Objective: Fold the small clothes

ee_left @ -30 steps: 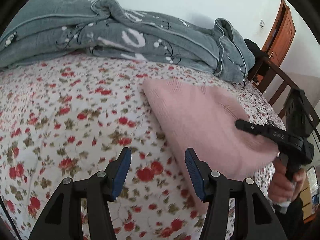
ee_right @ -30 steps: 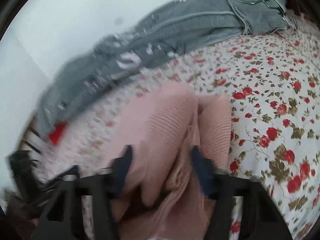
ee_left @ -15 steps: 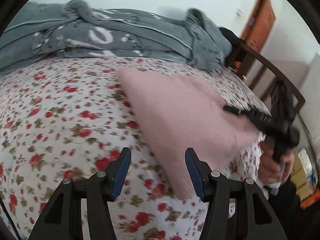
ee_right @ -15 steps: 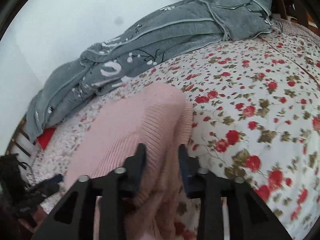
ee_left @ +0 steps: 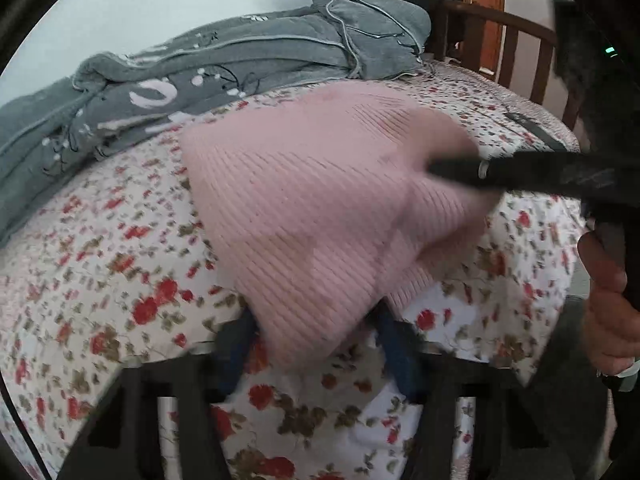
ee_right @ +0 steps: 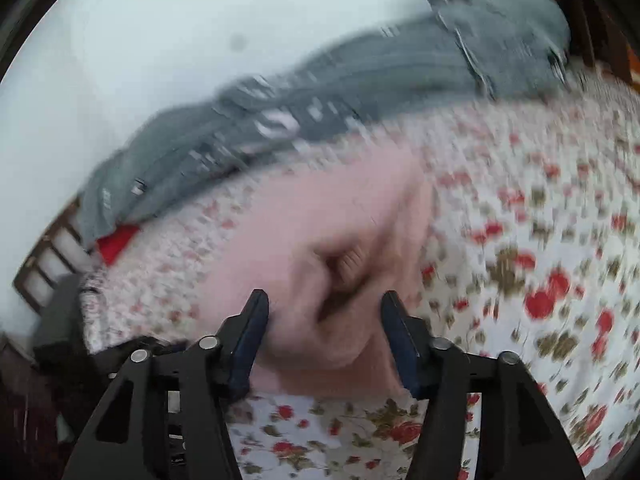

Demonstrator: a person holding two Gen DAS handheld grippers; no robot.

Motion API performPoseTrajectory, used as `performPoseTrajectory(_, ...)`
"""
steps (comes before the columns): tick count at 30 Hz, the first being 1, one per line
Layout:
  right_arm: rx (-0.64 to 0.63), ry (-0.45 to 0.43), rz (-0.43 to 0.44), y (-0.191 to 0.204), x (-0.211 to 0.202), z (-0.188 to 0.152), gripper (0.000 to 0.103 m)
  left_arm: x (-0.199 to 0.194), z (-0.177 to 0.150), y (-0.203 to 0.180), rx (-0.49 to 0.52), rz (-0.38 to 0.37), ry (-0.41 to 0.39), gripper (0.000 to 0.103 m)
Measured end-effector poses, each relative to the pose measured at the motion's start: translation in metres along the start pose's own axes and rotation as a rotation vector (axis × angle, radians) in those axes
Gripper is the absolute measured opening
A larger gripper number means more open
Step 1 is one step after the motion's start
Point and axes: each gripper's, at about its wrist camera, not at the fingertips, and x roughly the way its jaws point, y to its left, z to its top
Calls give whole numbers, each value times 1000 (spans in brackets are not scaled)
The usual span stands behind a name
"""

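On the floral bedsheet (ee_left: pixel 120 264), mid-bed, the pink knit garment (ee_left: pixel 320 208) is lying partly folded, one corner reaching toward the near edge. Left hand-held gripper (ee_left: pixel 316 340) is closing, with the near corner of the knit sitting between its blue pads (ee_left: pixel 394 344); pads don't look tight on it yet, though blur makes that hard to call. Right hand-held gripper (ee_right: pixel 324 332) is also closing, a bunched lump of the pink knit between its jaws, pads touching or nearly so on both sides. From the left view it's coming in at the garment's right edge, a person's hand (ee_left: pixel 612 304) on its handle. Grey blanket (ee_left: pixel 240 60) is heaped along the far side, wooden bed rail (ee_left: pixel 512 36) at far right.

Judgement for the step: both grippers are taking hold for the next fold.
- Bite all layers at each corner, not just the top one.
- Let both close fully before lifting.
- Keep the edge between them taut and level while carrying it over.
- Stay clear of the sheet, since ribbed knit stretches and drags.
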Motion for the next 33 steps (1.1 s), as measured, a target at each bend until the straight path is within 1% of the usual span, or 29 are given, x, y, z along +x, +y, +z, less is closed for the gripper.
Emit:
performPoseTrajectory(1, 12, 2, 5, -6, 1, -1, 16, -5, 0, 7, -18, -5, -17, 27)
performPoseTrajectory(2, 21, -34, 30, -10, -9, -2, 14, -11, -2, 17, -54, -49, -42, 22)
performPoseTrajectory(4, 24, -108, 49, -16, -27, -7, 5, -17, -7, 35, -115, -113, -73, 19)
performPoseTrajectory(5, 20, -131, 48, -18, -31, -9, 5, -14, -10, 41, -140, -142, -67, 19)
performPoseTrajectory(6, 20, -128, 48, -21, -29, -11, 5, -9, -13, 45, -159, -162, -52, 19)
performPoseTrajectory(7, 25, -91, 33, -24, -19, -14, 5, -3, -16, 45, -174, -164, -34, 19)
performPoseTrajectory(9, 19, -33, -4, -21, 0, -21, 5, -2, -19, 38, -164, -135, -35, 19)
performPoseTrajectory(11, -23, -52, -33, -13, -2, -22, 5, -9, -22, 31, -137, -125, -35, 25)
performPoseTrajectory(12, -38, -65, -31, -10, -8, -20, 6, -12, -23, 30, -123, -127, -31, 25)
performPoseTrajectory(13, -43, -69, -23, -9, -12, -17, 7, -16, -24, 31, -108, -136, -34, 28)
performPoseTrajectory(14, -47, -66, -18, -8, -16, -14, 9, -22, -26, 34, -95, -148, -40, 33)
performPoseTrajectory(15, -54, -64, -8, -7, -21, -9, 14, -26, -26, 38, -93, -157, -51, 36)
performPoseTrajectory(16, -62, -75, 0, -6, -26, -6, 16, -32, -26, 45, -107, -170, -74, 40)
performPoseTrajectory(17, -75, -92, 10, -6, -31, -3, 17, -38, -26, 52, -129, -188, -96, 42)
performPoseTrajectory(18, -88, -114, 12, -3, -34, 2, 24, -42, -24, 57, -152, -207, -112, 42)
performPoseTrajectory(19, -90, -128, 11, -2, -34, 5, 34, -47, -21, 63, -184, -230, -132, 42)
performPoseTrajectory(20, -88, -136, 14, -1, -33, 9, 37, -49, -14, 68, -208, -236, -148, 43)
performPoseTrajectory(22, -65, -126, 14, -2, -22, 15, 38, -47, 1, 69, -228, -217, -160, 43)
performPoseTrajectory(23, -51, -115, 12, -3, -16, 16, 38, -46, 10, 68, -231, -207, -165, 43)
performPoseTrajectory(24, -32, -99, 8, -3, -9, 17, 33, -44, 21, 66, -231, -198, -174, 43)
performPoseTrajectory(25, -25, -93, 14, -6, -6, 15, 9, -43, 29, 65, -229, -197, -179, 43)
performPoseTrajectory(26, -39, -111, 20, -7, -8, 11, 10, -41, 36, 64, -228, -198, -184, 43)
performPoseTrajectory(28, -64, -177, 20, -9, -19, 2, 9, -40, 46, 62, -223, -196, -195, 43)
performPoseTrajectory(29, -54, -182, 24, -13, -19, -2, 9, -37, 49, 61, -222, -195, -196, 43)
performPoseTrajectory(30, -12, -149, 27, -22, -11, -8, 9, -32, 50, 60, -224, -195, -188, 44)
performPoseTrajectory(32, 26, -98, 28, -31, 4, -14, 9, -14, 49, 55, -233, -184, -141, 45)
performPoseTrajectory(33, 37, -98, 33, -33, 7, -16, 10, -3, 47, 52, -233, -172, -107, 45)
